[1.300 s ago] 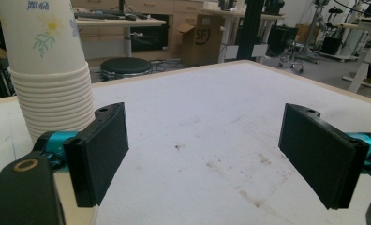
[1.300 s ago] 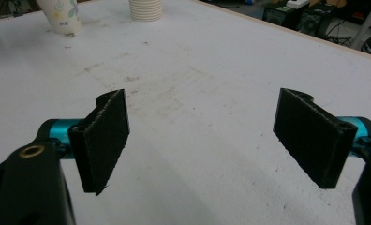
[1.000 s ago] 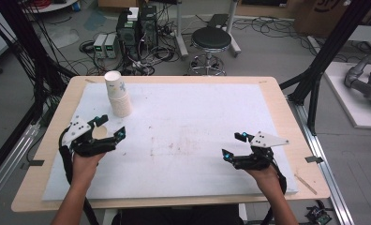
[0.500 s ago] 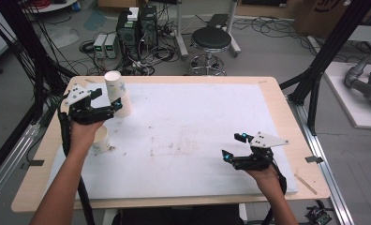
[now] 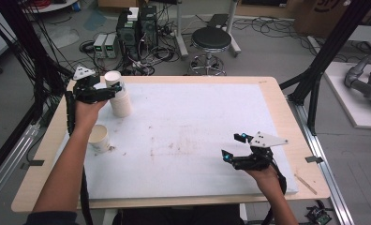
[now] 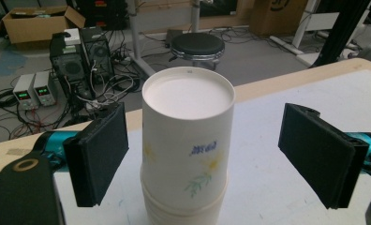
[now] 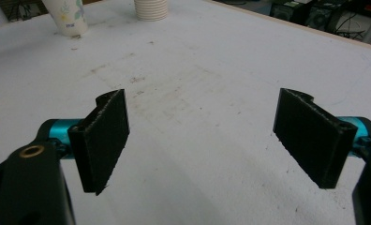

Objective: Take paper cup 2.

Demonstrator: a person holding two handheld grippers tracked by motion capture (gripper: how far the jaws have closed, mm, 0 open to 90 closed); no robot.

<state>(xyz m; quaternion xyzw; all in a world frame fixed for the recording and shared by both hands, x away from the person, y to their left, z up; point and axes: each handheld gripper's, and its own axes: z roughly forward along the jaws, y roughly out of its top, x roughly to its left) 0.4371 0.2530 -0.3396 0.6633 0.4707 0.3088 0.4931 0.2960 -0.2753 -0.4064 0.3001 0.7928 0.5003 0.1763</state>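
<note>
A stack of upturned white paper cups [image 5: 122,105] stands at the table's far left. Its top cup [image 6: 188,98] carries a flower print. My left gripper [image 5: 112,91] is open around the top of that stack [image 6: 211,154], with a jaw on either side and a gap between each pad and the cup. A single paper cup [image 5: 99,138] stands alone nearer the front left; it is also in the right gripper view [image 7: 69,16]. My right gripper [image 5: 247,154] hovers open over the white mat at the front right, nothing between its jaws [image 7: 207,140].
A white mat [image 5: 197,122] covers most of the wooden table [image 5: 286,112]. Black frame posts [image 5: 315,70] flank the table. Beyond the far edge are a stool [image 5: 211,40] and electronics with cables [image 5: 137,23] on the floor.
The left gripper let go of the single cup at the front left, then moved away and up to the stack, where it now stands open. The right gripper has not moved.
</note>
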